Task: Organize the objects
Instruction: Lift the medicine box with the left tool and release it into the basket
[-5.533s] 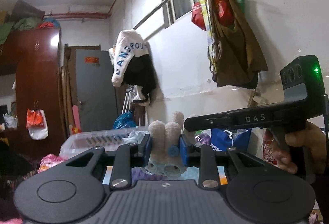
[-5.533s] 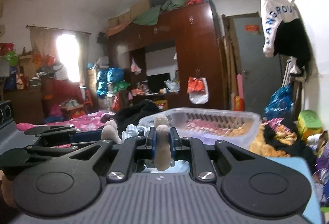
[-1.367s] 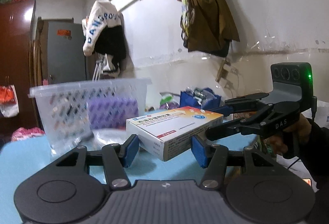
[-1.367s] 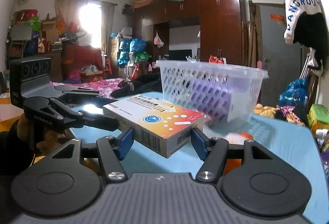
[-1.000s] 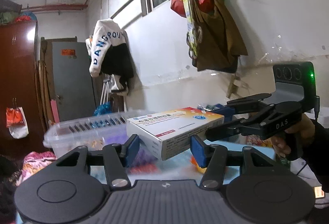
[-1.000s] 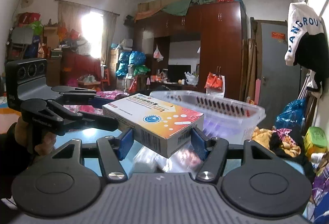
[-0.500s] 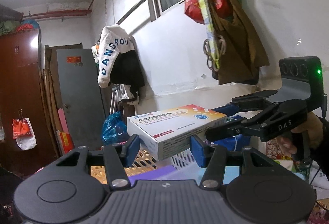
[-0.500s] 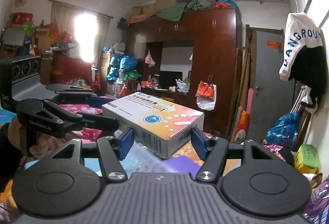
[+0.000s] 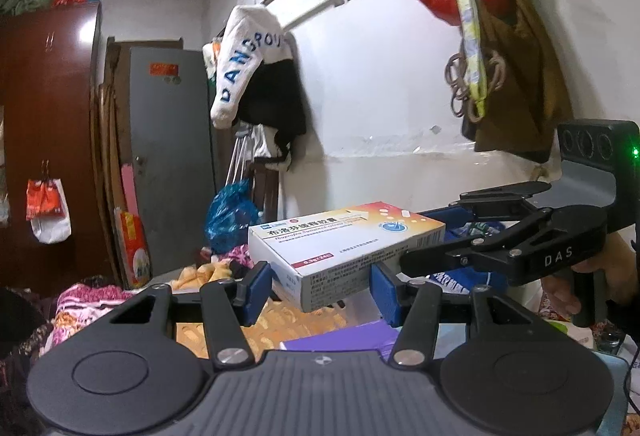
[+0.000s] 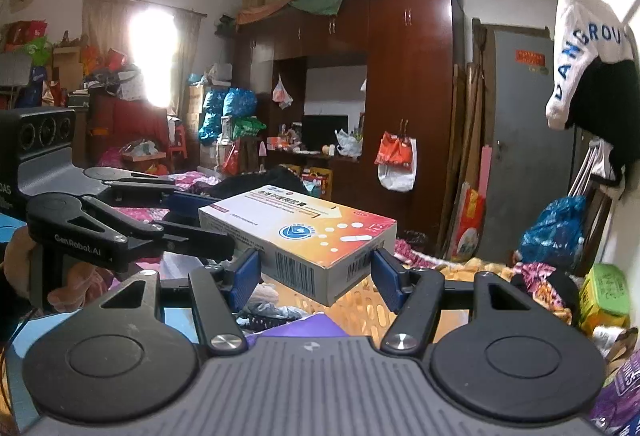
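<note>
Room: cluttered bedroom; a dark wooden wardrobe and a grey door stand behind, and clothes hang from a rail on the white wall.
Basket: a pale slotted plastic basket shows just below the carried box in both wrist views, with a purple item inside it. How deep it is cannot be told from here.
Worktop: only a sliver of blue surface is visible beside the basket.
Medicine box: a white, orange and yellow carton, held in the air and roughly level, above the basket and touching nothing but the pads.
Left tongs: clamped on the near end of the box, blue pads pressing on both of its sides.
Right tongs: clamped on the other end of the same box, at a corner, pads pressed to both sides.
Step in hand: two-handed carry of the box over the basket, apparently for dropping in.
Next move: likely lower both tongs together so the box stays flat, set it beside or onto the purple item, then part both sets of pads evenly so neither end tips.
</note>
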`<state>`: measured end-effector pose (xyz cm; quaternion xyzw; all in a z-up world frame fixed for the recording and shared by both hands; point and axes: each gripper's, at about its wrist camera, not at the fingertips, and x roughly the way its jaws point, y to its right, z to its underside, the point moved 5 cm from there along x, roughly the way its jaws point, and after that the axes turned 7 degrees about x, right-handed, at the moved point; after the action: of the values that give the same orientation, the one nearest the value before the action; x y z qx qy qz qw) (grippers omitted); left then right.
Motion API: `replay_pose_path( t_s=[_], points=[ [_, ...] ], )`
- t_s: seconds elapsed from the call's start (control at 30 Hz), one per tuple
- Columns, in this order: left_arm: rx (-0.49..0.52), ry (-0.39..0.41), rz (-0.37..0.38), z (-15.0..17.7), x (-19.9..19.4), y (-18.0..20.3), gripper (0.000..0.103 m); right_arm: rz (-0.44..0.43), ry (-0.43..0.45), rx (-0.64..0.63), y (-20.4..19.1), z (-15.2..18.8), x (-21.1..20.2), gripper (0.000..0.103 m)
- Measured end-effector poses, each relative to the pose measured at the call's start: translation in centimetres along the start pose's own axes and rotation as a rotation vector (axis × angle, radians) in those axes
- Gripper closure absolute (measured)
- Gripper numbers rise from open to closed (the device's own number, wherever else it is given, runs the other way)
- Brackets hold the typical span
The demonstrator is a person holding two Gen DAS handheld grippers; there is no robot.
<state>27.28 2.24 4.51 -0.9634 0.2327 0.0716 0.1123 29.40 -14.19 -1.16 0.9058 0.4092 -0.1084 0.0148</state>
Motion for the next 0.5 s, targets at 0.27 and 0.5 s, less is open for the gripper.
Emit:
replay_pose_path(
  t_s=[0.27,0.5],
  points=[
    [-0.005,-0.093,-0.032,1.0,2.9,-0.6,0.040,0.033,-0.051,0.054,1.6,1.4,0.7,0.011],
    [0.031,-0.076,-0.090,1.2,-0.9,0.6,0.020,0.176,-0.086,0.119,1.7,2.4,-3.1,0.000]
  ],
)
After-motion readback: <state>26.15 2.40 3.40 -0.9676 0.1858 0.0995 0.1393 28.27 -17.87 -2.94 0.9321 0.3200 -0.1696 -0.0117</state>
